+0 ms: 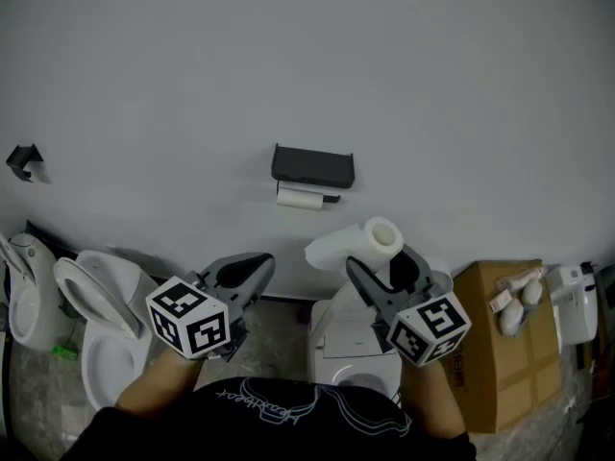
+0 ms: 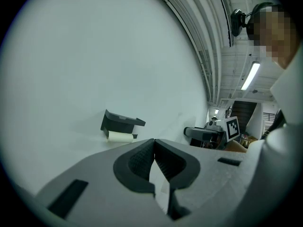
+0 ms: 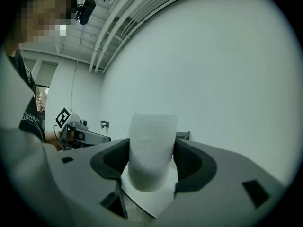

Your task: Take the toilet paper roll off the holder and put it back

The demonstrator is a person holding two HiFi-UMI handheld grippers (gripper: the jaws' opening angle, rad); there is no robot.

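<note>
Illumination: dim, even, cool grey cast. Source: ceiling tube lamps (image 2: pixel 250 76), upper right of left gripper view. Shadows: soft, faint, below holder (image 1: pixel 312 166). Both gripper views: fisheye bending, black vignetted corners, near foreground slightly soft.

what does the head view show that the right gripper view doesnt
Only the head view: the toilets at left, the cardboard box at right, and a second roll hanging under the holder.
Only the right gripper view: the ceiling pipes, and the pads pressing both sides of the held roll.
Both: the toilet paper roll held in the right gripper, the left gripper, the white wall, and at least an edge of the holder.
</note>
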